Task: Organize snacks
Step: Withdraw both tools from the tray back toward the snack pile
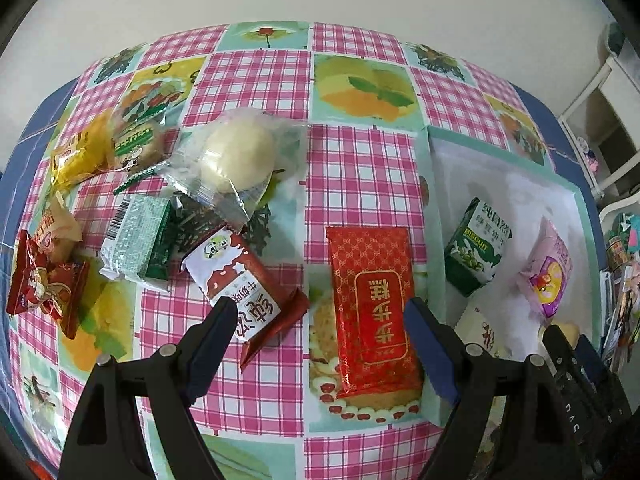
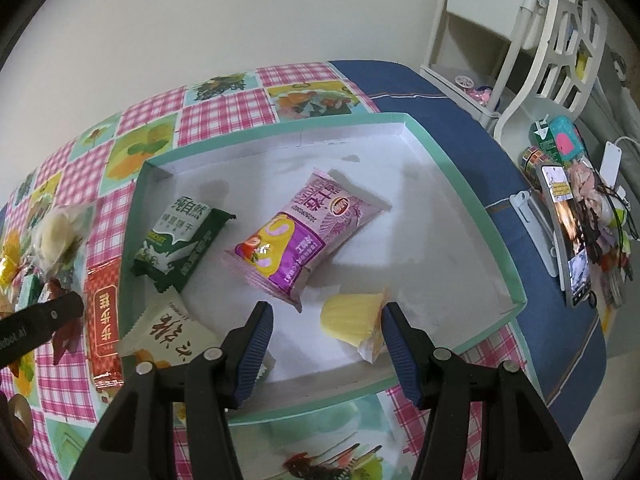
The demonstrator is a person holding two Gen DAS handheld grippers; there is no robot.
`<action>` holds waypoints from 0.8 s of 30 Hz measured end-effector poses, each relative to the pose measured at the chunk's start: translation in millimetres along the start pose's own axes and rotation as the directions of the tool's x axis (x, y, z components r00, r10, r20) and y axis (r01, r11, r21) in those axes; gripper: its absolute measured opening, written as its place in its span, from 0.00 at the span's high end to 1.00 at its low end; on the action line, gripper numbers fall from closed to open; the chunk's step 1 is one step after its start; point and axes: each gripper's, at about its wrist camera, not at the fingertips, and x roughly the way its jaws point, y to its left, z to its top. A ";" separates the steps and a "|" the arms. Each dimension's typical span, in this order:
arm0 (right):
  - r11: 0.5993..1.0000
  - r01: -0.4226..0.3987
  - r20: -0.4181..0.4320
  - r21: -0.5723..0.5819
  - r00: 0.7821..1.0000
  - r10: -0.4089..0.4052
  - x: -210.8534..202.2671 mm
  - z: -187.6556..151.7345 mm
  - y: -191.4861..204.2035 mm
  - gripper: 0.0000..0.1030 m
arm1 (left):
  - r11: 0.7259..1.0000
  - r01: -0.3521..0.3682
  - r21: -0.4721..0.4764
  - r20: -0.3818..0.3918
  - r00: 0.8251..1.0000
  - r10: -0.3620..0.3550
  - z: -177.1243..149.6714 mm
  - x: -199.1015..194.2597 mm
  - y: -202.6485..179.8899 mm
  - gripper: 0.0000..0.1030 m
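A teal-rimmed white tray holds a green biscuit packet, a purple packet, a cream packet and a yellow jelly cup. My right gripper hangs over the tray, open, with the jelly cup lying between its fingers, close to the right one. The left gripper stands open above the checked tablecloth. A red packet with gold print lies flat between its fingers, beside the tray. A brown-and-white milk packet lies at the left fingertip.
More snacks are heaped on the table's left: a pale bun in clear wrap, a yellow packet, a green packet and red packets. A white shelf and a phone among clutter stand past the table's right edge.
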 end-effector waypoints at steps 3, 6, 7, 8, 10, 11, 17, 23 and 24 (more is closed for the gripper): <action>1.000 -0.006 -0.004 -0.010 1.000 0.006 3.3 -1.0 1.4 0.27 | 1.000 -0.017 0.008 -0.004 1.000 0.017 -1.1 2.3 -1.3 0.09; 1.000 -0.008 0.001 -0.022 1.000 0.008 4.5 -1.4 3.9 0.19 | 0.999 -0.036 0.009 -0.004 0.999 0.036 -1.9 4.4 0.1 0.06; 1.000 -0.009 0.004 -0.024 1.000 0.009 4.3 -1.7 4.5 0.17 | 0.999 -0.041 0.008 -0.004 0.999 0.041 -2.1 5.0 0.5 0.06; 1.000 -0.011 0.008 -0.026 1.000 0.012 4.1 -1.9 5.0 0.15 | 0.999 -0.045 0.007 -0.004 0.999 0.045 -2.5 5.4 1.2 0.05; 1.000 -0.014 0.011 -0.027 1.000 0.014 4.3 -1.9 5.6 0.12 | 0.999 -0.054 0.008 -0.006 0.999 0.054 -2.9 6.7 2.1 0.03; 1.000 -0.016 0.014 -0.026 1.000 0.016 4.4 -1.9 5.6 0.09 | 0.998 -0.056 0.010 -0.007 0.998 0.056 -3.1 7.2 2.2 0.03; 0.999 -0.028 0.020 -0.025 0.999 0.029 5.1 -2.9 5.0 0.00 | 0.998 -0.062 0.017 -0.008 0.998 0.062 -4.3 10.0 3.0 0.02; 0.999 -0.048 0.010 -0.012 0.999 0.048 6.3 -4.1 4.2 0.00 | 0.999 -0.048 0.018 -0.007 0.999 0.048 -6.2 9.9 2.5 0.00; 0.999 -0.051 0.012 -0.010 0.999 0.051 5.8 -4.5 4.2 0.00 | 0.999 -0.041 0.021 -0.007 0.999 0.041 -6.2 9.7 3.4 0.00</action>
